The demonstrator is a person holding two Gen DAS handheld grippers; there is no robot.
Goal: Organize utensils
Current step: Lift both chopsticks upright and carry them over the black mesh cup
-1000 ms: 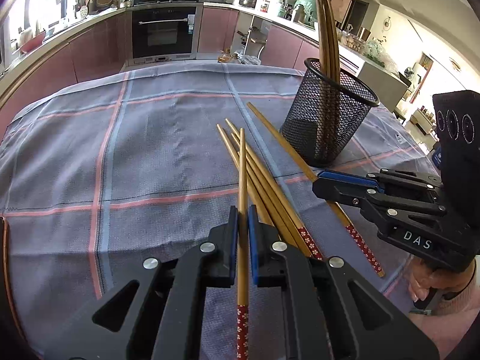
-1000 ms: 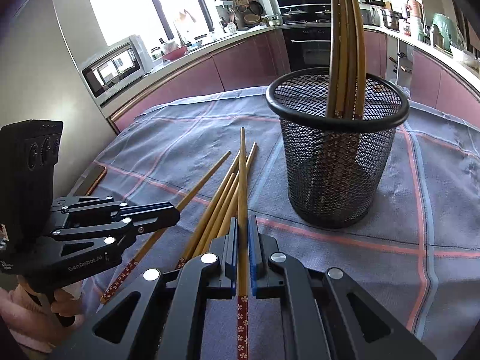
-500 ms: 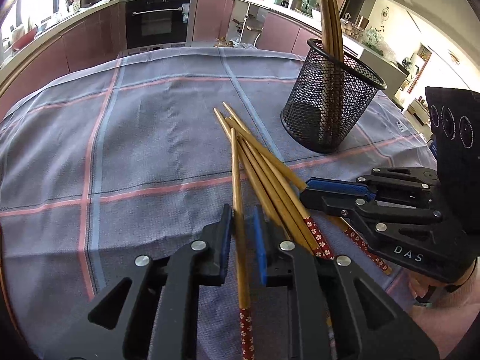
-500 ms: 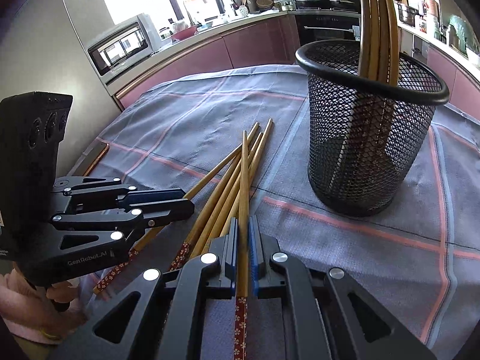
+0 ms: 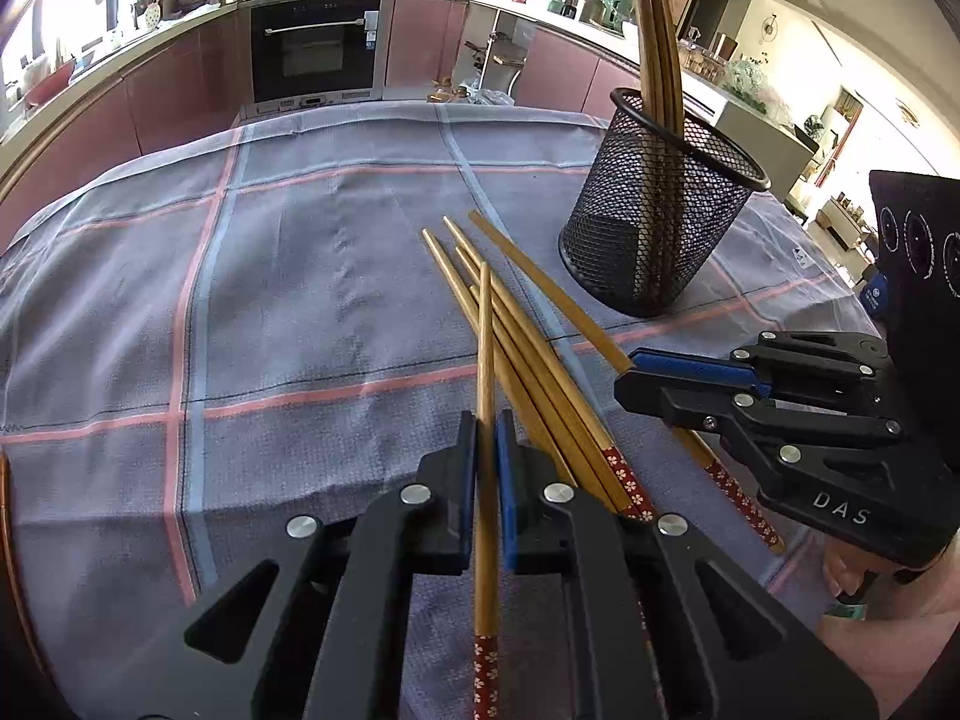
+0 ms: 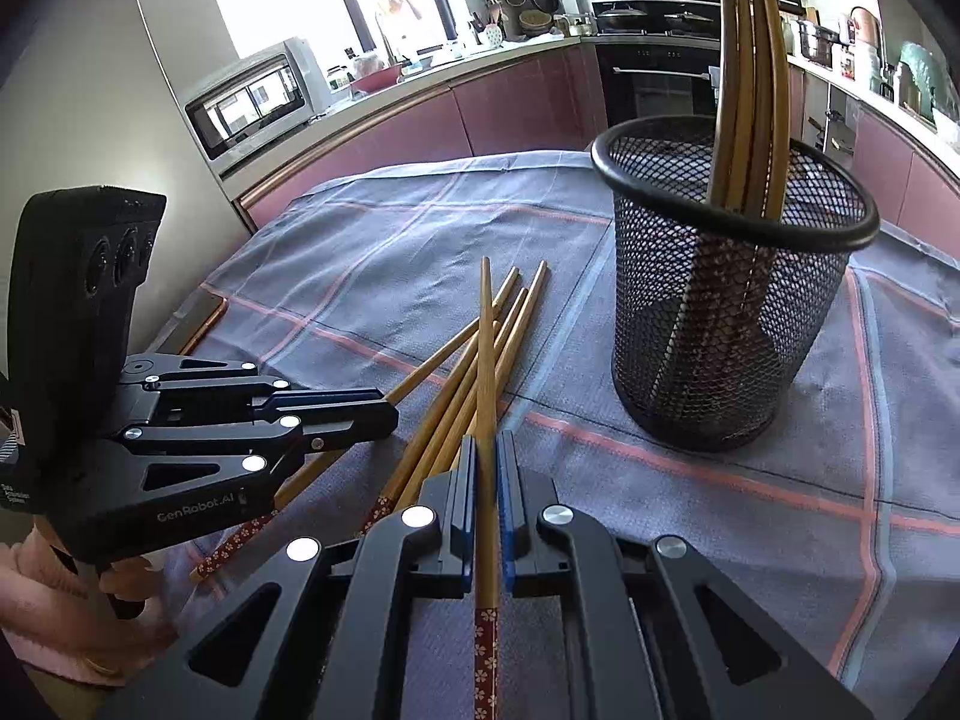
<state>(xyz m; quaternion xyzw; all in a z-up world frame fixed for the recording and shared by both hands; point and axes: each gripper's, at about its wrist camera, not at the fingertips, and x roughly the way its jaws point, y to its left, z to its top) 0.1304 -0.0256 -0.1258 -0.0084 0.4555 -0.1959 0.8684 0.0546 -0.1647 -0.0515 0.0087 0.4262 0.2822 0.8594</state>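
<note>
Chopsticks [image 5: 528, 330] slim bamboo, floral red ends, round black mesh cup [image 5: 660, 228], woven plaid cloth [image 5: 270, 276]

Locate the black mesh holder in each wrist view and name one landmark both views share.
Left wrist: mesh holder stands upper right, beyond the loose chopsticks.
Right wrist: mesh holder stands right of centre, chopsticks upright inside.
Shared landmark: the built-in oven behind the table.

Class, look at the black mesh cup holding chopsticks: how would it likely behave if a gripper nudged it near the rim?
The mesh cup is probably light, being open wire mesh. It may tip rather than slide: it stands tall, and the chopsticks inside it lean far above its rim. The tablecloth would likely grip its base.
</note>
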